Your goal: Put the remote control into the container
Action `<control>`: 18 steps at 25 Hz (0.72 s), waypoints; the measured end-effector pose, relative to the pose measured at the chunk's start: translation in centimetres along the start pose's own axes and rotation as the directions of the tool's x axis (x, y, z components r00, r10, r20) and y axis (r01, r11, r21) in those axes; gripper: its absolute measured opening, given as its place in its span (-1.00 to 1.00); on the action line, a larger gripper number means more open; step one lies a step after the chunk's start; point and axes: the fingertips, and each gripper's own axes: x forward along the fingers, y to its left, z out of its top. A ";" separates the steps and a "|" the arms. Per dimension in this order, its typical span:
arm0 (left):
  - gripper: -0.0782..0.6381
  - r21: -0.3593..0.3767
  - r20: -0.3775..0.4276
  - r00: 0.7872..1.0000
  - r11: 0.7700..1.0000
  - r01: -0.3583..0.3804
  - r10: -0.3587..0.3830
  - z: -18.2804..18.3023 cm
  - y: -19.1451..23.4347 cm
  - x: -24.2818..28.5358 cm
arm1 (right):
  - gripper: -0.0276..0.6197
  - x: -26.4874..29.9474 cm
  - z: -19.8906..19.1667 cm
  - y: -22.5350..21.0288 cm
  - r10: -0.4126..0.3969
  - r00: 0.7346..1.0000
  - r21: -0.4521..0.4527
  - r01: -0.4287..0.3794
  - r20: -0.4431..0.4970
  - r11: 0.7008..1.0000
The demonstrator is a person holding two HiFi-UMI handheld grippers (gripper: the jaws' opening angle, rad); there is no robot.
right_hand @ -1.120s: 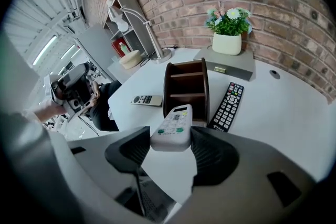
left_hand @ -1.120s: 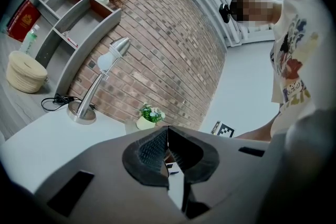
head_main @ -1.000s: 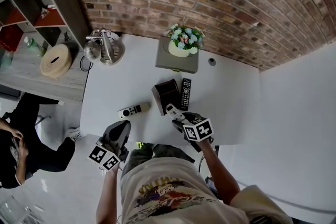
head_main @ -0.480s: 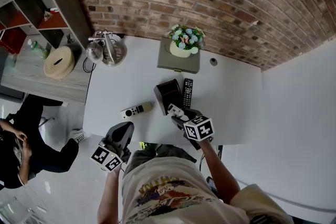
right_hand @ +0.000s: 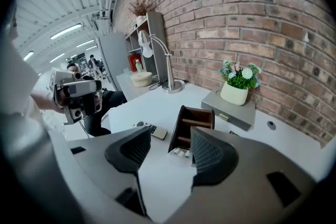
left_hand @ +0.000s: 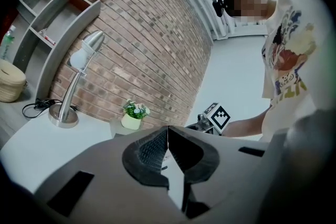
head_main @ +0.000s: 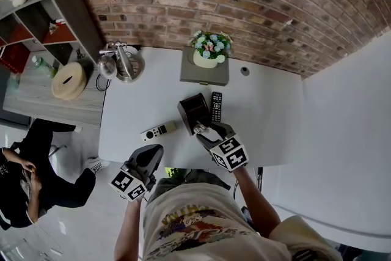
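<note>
Nearest us, the left tongs (left_hand: 167,136) are closed jaw to jaw with nothing in them, held off the near edge of the white tabletop (head_main: 263,113). The right tongs (right_hand: 169,147) stand wide apart and point down at the container, pads touching nothing. Just past them we see the buttoned end of a slim white plastic remote control (right_hand: 180,153). It sits at the low front slot of the dark brown wooden compartmented container (right_hand: 176,131), close to one pad but clear of it. We cannot tell how deep it goes, but we judge it as good as in. Handling: light, stiff, with a smooth shell that is a bit slippery and soft keys. For a re-grip we'd take it across the long narrow sides near the exposed end, not on the key face. The container looks light enough to slide if pushed. A silver-grey remote (right_hand: 150,129) lies flat on one side of the container, apart from it, and a black remote (head_main: 216,107) lies just beside its other side. Farther off are a white pot of flowers (head_main: 208,57) on a grey box (head_main: 204,75), a steel desk lamp (head_main: 119,58) and a red brick wall (head_main: 275,3).
</note>
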 end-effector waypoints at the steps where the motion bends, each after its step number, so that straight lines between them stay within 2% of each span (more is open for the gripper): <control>1: -0.76 0.010 -0.003 1.000 1.000 0.013 -0.013 0.1 -0.3 0.3 | -0.16 -0.2 0.1 0.1 -0.008 1.000 -0.019 0.008 0.005 1.000; 8: -0.76 0.066 -0.036 0.996 0.994 0.084 -0.082 1.2 -1.9 2.6 | -0.51 -1.8 0.6 0.7 -0.044 0.997 -0.024 0.046 0.067 0.999; 12: -0.76 0.086 -0.043 0.996 0.993 0.081 -0.078 1.4 -2.1 3.4 | -0.68 -2.9 0.5 0.9 -0.080 0.991 -0.005 0.081 0.108 0.997; 15: -0.76 0.121 -0.060 0.995 0.989 0.086 -0.079 1.5 -2.3 4.1 | -0.77 -3.8 0.4 0.4 -0.116 0.984 0.022 0.114 0.135 0.993; 18: -0.76 0.120 -0.088 0.989 0.984 0.129 -0.119 1.2 -3.0 5.0 | -0.77 -4.3 -0.2 -0.4 -0.153 0.978 0.047 0.147 0.144 0.988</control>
